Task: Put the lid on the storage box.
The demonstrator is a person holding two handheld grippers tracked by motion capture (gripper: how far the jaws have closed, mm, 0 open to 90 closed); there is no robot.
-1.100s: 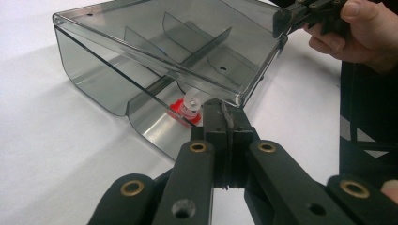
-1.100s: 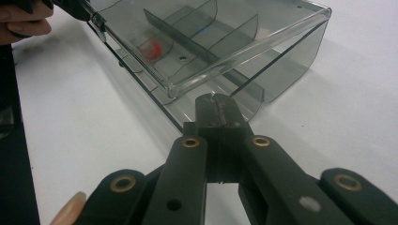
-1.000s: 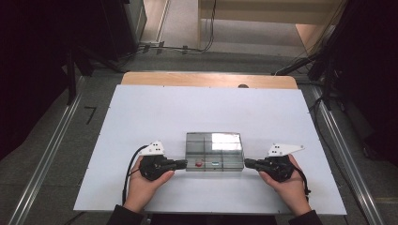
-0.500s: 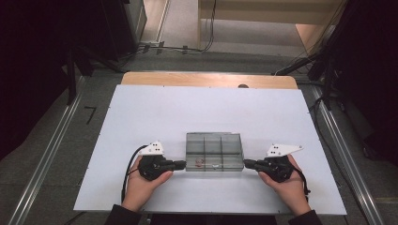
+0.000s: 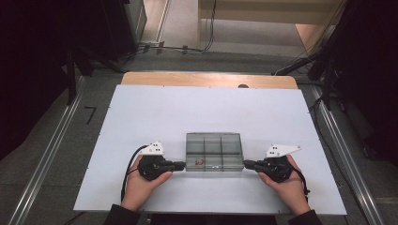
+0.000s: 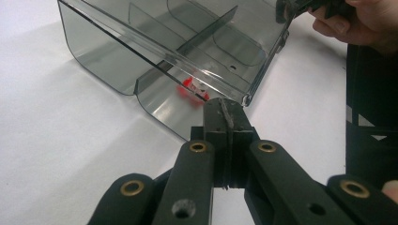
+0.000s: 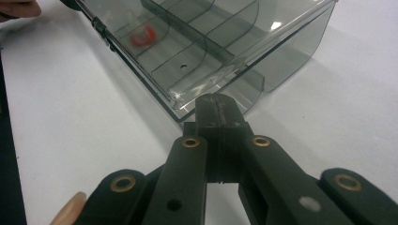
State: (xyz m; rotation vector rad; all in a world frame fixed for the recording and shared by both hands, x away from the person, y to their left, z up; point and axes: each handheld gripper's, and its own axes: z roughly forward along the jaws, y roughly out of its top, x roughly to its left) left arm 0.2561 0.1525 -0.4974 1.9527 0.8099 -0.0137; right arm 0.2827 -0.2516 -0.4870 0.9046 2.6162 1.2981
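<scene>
Two grippers sit at the near edge of the white table, one each side of a smoked clear box. Left gripper: jaws pressed together, tips at the box's left near corner. Right gripper: jaws likewise together, tips at the right near corner. Whether either tip actually touches the plastic I cannot tell.

Box lies centred left to right, in the near half of the table, square to its edges. Dividers split it into compartments; a small red piece lies in the near-left one.

Open room: bare white surface to left, right and beyond the box, widest on the far side. A wooden strip runs along the far edge; grey floor and rails past that.

Left gripper view: closed tips just under the box's corner rim, red piece close behind the wall, the other hand far right. Right gripper view: closed tips against the opposite corner, red piece at the far end.
</scene>
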